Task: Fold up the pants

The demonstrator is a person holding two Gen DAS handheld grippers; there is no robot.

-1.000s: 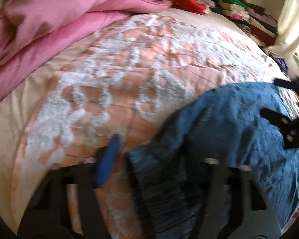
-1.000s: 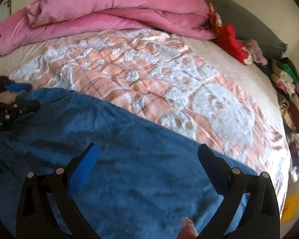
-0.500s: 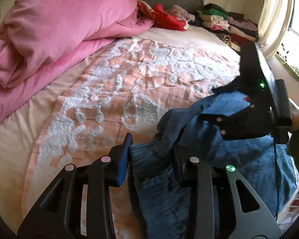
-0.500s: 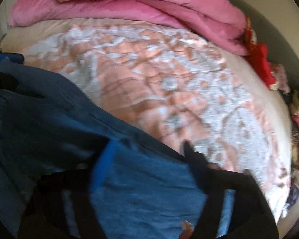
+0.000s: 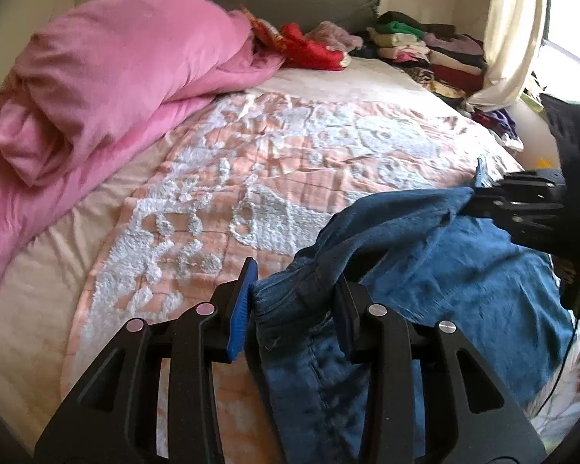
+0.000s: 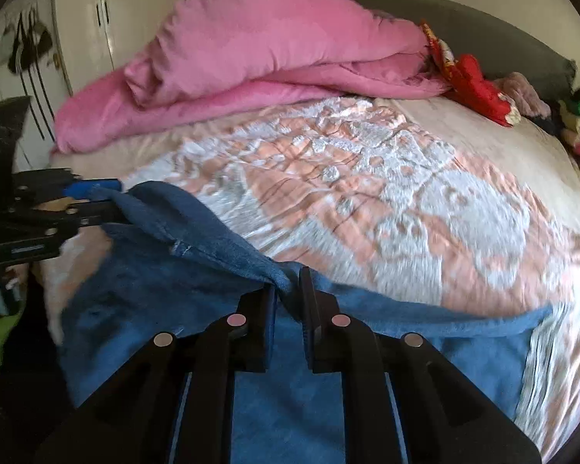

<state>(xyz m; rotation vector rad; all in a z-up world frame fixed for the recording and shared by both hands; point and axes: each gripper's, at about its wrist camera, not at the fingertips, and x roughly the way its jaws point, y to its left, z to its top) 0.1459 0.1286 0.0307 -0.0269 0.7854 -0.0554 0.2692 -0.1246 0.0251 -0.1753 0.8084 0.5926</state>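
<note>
On the near side of the bed, the blue pants (image 5: 464, 270) lay spread across the peach-and-white bedspread (image 5: 290, 162), and I had both tools on their upper edge. My left gripper (image 5: 294, 309) had its blue-padded fingers (image 5: 239, 309) drawn in around a bunched, ribbed fold of denim; the cloth filled the gap between the jaws, and the right-hand pad pressed into it, so I counted that as a grip. From the right wrist camera, my right gripper (image 6: 286, 309) had its jaws nearly together, with a thin twisted ridge of the same edge pinched between them. That edge ran up off the bedspread in a taut line toward the left tool, which showed at the far left of that view, clamped on the fabric's corner. The rest of the pants hung and lay below the two grips, flat and somewhat blurred, reaching toward the bed's near edge.

Behind all this, a rolled pink duvet (image 6: 270, 54) sat against the dark headboard (image 5: 290, 0). A red garment (image 6: 475, 85) lay beside it, and stacked folded clothes (image 5: 425, 50) stood at the far corner near a pale curtain (image 5: 514, 31). White wardrobe doors (image 6: 96, 7) showed beyond the duvet.
</note>
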